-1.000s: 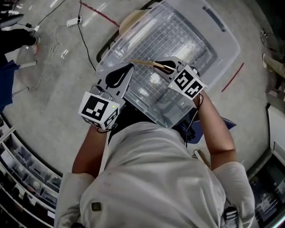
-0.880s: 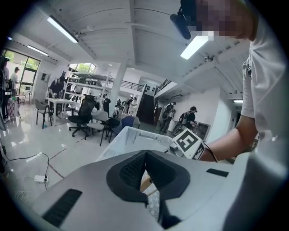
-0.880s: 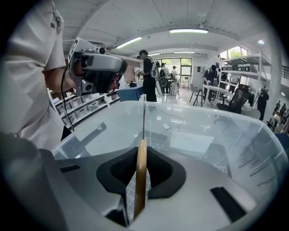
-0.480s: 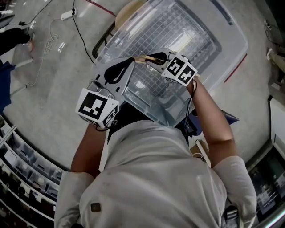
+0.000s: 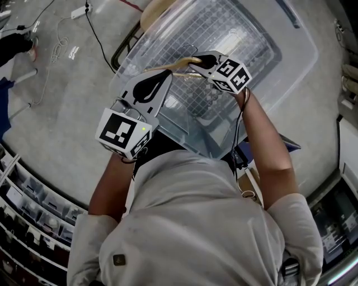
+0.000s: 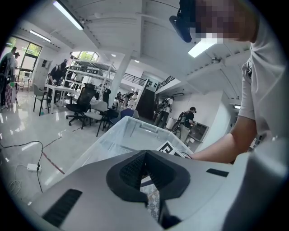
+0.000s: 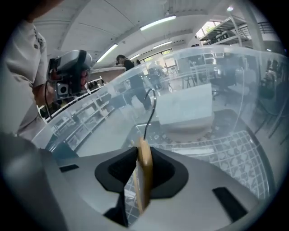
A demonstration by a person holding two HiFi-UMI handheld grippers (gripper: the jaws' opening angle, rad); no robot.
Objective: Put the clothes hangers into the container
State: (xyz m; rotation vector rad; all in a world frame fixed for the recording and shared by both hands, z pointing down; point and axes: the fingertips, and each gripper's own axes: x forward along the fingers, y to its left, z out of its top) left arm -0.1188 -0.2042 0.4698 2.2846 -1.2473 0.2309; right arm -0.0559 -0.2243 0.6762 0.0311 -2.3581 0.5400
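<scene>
A wooden clothes hanger (image 5: pixel 165 68) with a wire hook (image 7: pixel 151 108) stands on edge between the pads of my right gripper (image 5: pixel 193 62), low inside the big clear container (image 5: pixel 291 67). In the right gripper view the hanger (image 7: pixel 144 176) still touches both pads of the right gripper (image 7: pixel 144 151), whose jaws have just been opening a little. My left gripper (image 5: pixel 166 76) hovers at the container's near left wall, beside the hanger's free end. Its jaws are shut with nothing between them in the left gripper view (image 6: pixel 144 154). The container's grid floor (image 7: pixel 235 158) looks bare.
The container stands on the grey floor in front of me. A black cable and a white power strip (image 5: pixel 84 11) lie on the floor at the upper left. A round pale seat (image 5: pixel 154 14) shows behind the container. Shelves (image 5: pixel 28 206) run along the lower left. Office chairs (image 6: pixel 83 101) stand far off.
The right gripper has rolled and sunk into the container with the hanger, moving up and left in the head view. The left gripper has dropped slightly toward the container wall.
</scene>
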